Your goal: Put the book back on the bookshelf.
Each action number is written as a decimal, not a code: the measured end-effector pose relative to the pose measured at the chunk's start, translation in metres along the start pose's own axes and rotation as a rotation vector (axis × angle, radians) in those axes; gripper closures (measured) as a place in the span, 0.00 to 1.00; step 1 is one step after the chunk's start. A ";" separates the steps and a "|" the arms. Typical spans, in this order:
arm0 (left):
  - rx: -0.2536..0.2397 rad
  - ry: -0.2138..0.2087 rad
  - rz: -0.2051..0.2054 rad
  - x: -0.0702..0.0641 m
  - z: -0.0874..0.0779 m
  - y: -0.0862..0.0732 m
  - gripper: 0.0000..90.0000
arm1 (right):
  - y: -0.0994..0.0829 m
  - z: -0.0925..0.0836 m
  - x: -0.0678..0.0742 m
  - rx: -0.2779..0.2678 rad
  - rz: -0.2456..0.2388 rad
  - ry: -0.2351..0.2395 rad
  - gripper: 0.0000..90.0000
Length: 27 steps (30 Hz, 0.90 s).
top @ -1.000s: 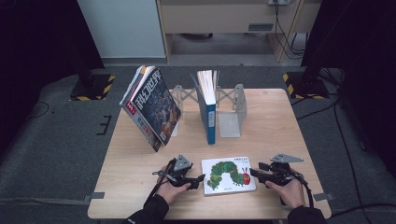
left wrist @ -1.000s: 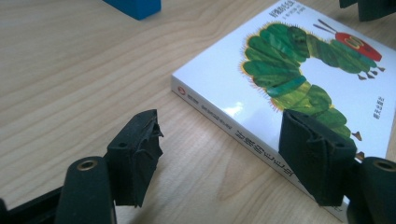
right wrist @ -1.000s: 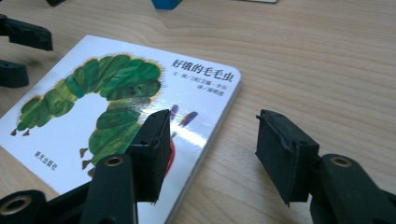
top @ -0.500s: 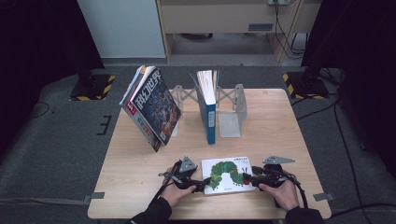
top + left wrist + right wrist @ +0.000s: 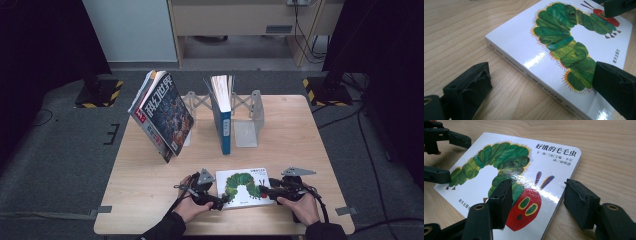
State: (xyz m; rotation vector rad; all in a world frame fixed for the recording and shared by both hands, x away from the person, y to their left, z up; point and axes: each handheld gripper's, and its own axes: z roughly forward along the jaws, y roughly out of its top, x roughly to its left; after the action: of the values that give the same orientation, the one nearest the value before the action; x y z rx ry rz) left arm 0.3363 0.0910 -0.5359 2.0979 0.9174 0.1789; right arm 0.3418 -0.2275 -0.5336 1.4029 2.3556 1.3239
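Bookends (image 5: 248, 116) at the counter's (image 5: 150, 170) 12 o'clock hold an upright blue book (image 5: 224, 112); a magazine (image 5: 164, 114) leans outside at 10. Caterpillar board book (image 5: 244, 187) lies flat near the 6 o'clock edge. Left hand-held gripper (image 5: 219, 202) and right hand-held gripper (image 5: 264, 191), both released, straddle its opposite edges. Spine text too small to read.
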 end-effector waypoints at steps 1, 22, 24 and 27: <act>0.001 0.002 -0.001 0.000 0.000 0.000 0.01 | 0.000 0.000 0.000 -0.001 -0.001 0.000 0.44; -0.023 -0.038 -0.017 -0.008 0.001 0.000 0.11 | 0.006 -0.008 -0.001 -0.088 0.058 0.037 0.48; -0.032 -0.038 -0.016 -0.008 0.002 0.001 0.10 | 0.008 -0.010 -0.001 -0.109 0.065 0.044 0.48; -0.038 -0.030 0.002 -0.008 0.003 0.003 0.10 | 0.010 -0.011 0.000 -0.133 0.047 0.042 0.47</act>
State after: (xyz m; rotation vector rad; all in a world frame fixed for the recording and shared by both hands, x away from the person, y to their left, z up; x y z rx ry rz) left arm 0.3339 0.0828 -0.5339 2.0609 0.8871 0.1646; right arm 0.3436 -0.2326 -0.5198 1.4130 2.2267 1.5055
